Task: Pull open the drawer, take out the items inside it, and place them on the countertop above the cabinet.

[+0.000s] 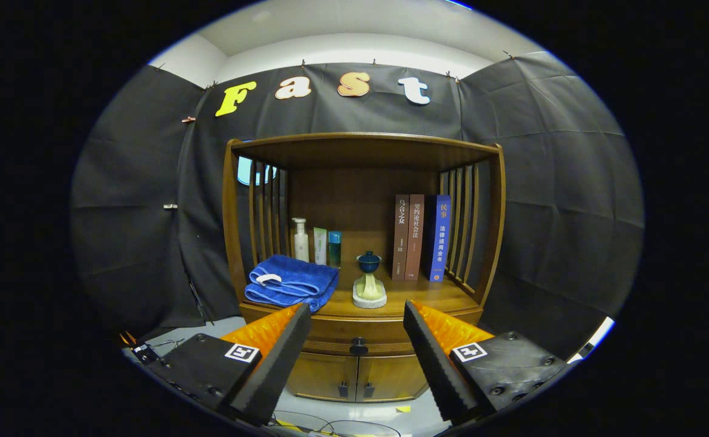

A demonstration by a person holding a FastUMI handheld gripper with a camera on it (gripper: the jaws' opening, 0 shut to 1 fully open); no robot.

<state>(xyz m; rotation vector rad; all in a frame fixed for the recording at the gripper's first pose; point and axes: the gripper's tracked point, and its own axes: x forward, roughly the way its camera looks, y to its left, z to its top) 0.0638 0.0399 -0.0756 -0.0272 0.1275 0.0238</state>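
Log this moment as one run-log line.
gripper: open, empty | drawer: shut | knob: between fingers, ahead | countertop: blue towel, books

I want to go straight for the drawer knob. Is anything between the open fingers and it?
Nothing visible is. The gripper is open, and the dark drawer knob sits in the gap between its fingers, beyond them, apart from them. The towel and cup sit higher, on the countertop.
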